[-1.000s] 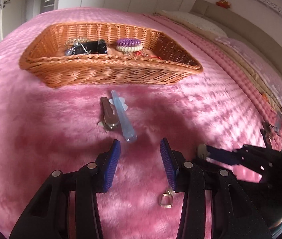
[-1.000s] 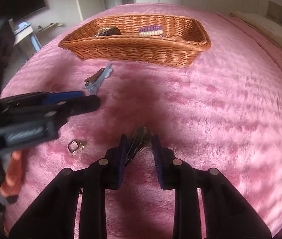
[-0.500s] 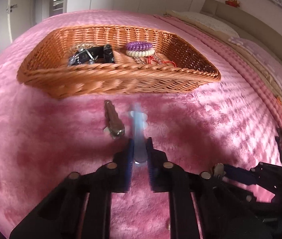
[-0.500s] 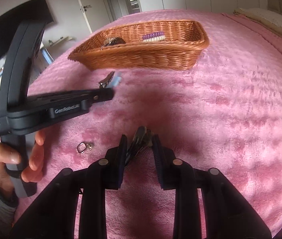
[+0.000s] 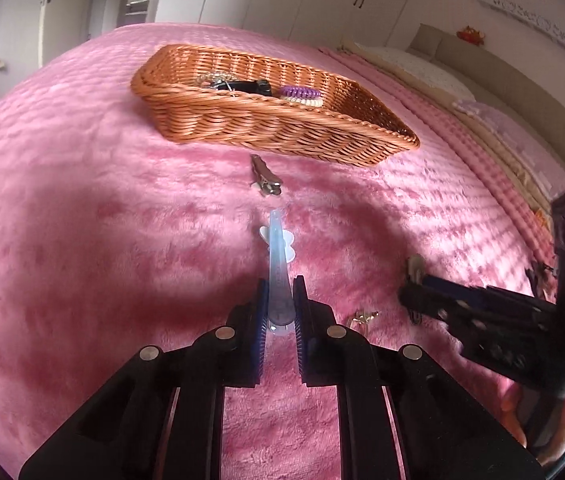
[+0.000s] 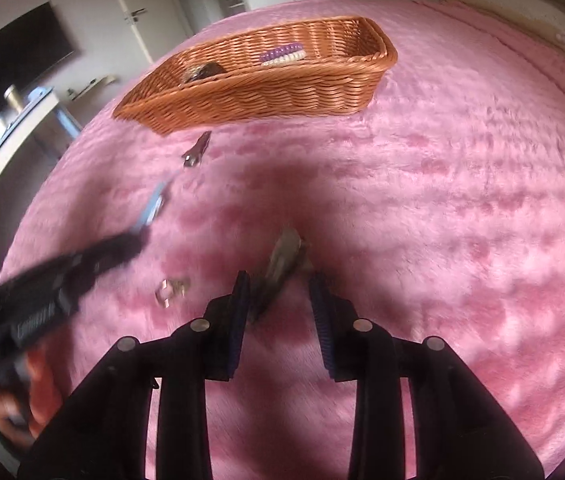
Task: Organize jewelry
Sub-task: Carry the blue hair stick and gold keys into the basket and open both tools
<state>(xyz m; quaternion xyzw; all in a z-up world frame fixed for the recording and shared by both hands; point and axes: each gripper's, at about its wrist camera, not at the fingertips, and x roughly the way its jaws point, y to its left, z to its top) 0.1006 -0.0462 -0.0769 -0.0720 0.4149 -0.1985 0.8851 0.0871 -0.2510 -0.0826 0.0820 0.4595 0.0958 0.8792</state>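
Note:
My left gripper (image 5: 280, 300) is shut on a pale blue hair clip (image 5: 278, 256) and holds it above the pink blanket. A brown clip (image 5: 265, 175) lies on the blanket in front of the wicker basket (image 5: 282, 132), which holds a purple coil tie (image 5: 300, 91) and a black clip (image 5: 250, 86). My right gripper (image 6: 280, 286) has its jaws apart around a dark metal clip (image 6: 282, 256); whether the clip is gripped or lying on the blanket is unclear. The right gripper (image 5: 422, 292) also shows in the left wrist view.
A small gold ring (image 5: 362, 317) lies on the blanket between the grippers; it also shows in the right wrist view (image 6: 170, 290). Pillows and a headboard (image 5: 502, 92) run along the right. A side table (image 6: 22, 120) stands left of the bed.
My left gripper closed on the pale blue clip and lifted it away from the brown clip. My right gripper's jaws have widened around the dark clip.

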